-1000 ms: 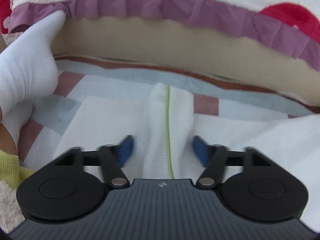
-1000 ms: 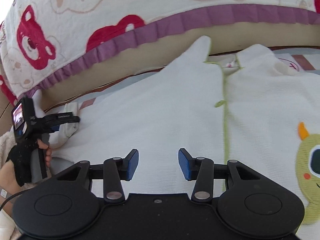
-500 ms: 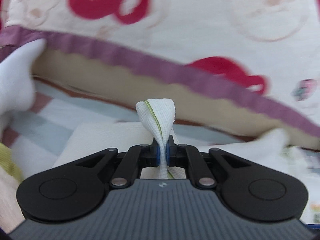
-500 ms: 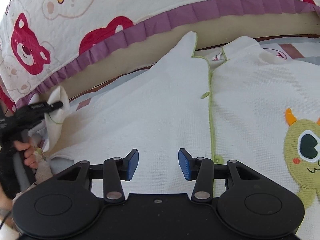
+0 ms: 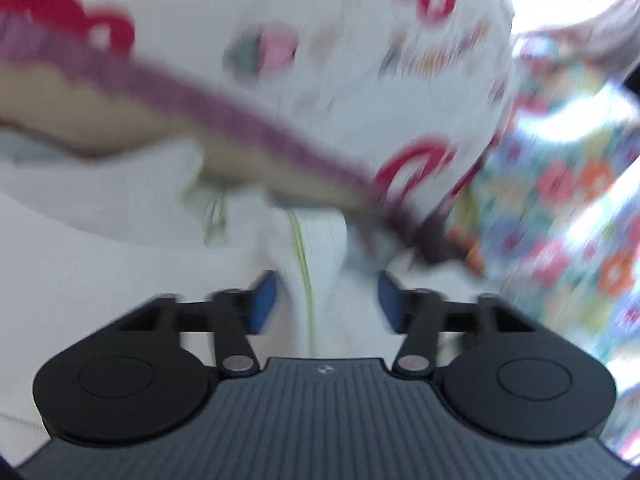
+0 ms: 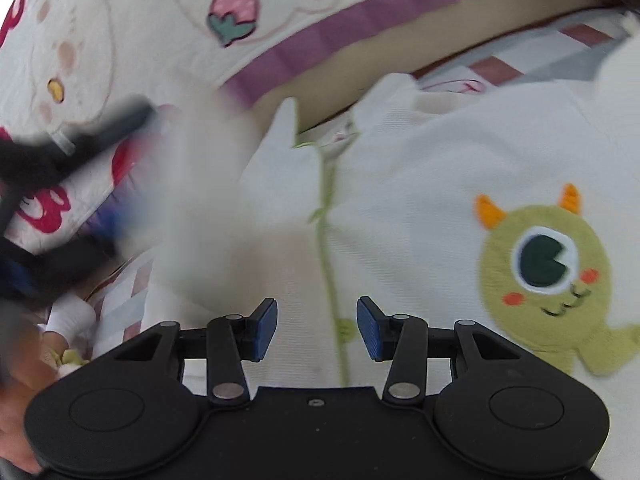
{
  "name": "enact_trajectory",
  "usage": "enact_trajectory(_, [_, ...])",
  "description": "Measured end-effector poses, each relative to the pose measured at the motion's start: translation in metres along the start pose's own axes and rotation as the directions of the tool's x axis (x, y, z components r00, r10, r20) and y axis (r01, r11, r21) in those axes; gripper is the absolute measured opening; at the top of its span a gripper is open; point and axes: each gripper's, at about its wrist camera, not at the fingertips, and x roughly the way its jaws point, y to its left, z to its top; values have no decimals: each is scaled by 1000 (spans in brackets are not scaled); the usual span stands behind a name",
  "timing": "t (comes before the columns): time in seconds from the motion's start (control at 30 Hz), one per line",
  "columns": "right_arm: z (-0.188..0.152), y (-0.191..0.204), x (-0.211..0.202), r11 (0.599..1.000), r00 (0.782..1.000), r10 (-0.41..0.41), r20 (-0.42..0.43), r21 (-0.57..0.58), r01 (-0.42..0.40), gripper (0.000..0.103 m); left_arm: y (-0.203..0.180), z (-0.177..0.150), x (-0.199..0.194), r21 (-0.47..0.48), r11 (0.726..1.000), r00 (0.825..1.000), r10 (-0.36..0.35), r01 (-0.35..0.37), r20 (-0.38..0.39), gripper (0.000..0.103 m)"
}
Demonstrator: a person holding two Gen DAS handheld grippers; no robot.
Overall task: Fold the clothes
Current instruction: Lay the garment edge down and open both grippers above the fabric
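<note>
Right wrist alone shows monster patch (image 6: 548, 272), right claw (image 6: 317, 330) open, left claw (image 5: 325, 302) just released sleeve (image 5: 316, 240).

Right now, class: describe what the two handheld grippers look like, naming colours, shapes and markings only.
Both match: the left gripper and right gripper have matte black bodies with two round lobes, silver pivot pins, black linkage arms and blue ribbed fingers. The left's body is ribbed grey with a small logo.

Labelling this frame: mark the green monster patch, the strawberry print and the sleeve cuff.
green monster patch (image 6: 546, 276): right wrist view, its face.
strawberry print (image 6: 234, 14): right wrist view, pink berry.
sleeve cuff (image 5: 316, 236): left wrist view, ribbed end.
</note>
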Motion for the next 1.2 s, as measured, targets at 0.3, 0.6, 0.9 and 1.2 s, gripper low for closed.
enact_trajectory(0.3, [-5, -43, -2, 985, 996, 80, 28, 150, -84, 53, 95, 13, -56, -62, 867, 857, 499, -495, 128, 57])
enact_trajectory(0.6, [-8, -64, -6, 871, 940, 284, 191, 359, -336, 73, 157, 3, -87, -216, 796, 795, 596, -566, 112, 57])
enact_trajectory(0.9, [11, -57, 16, 925, 989, 28, 148, 371, -82, 73, 163, -4, -91, -234, 789, 792, 602, -568, 108, 57])
enact_trajectory(1.2, [46, -27, 33, 984, 980, -8, 196, 178, -27, 8, 180, -9, -93, -297, 757, 768, 632, -582, 106, 58])
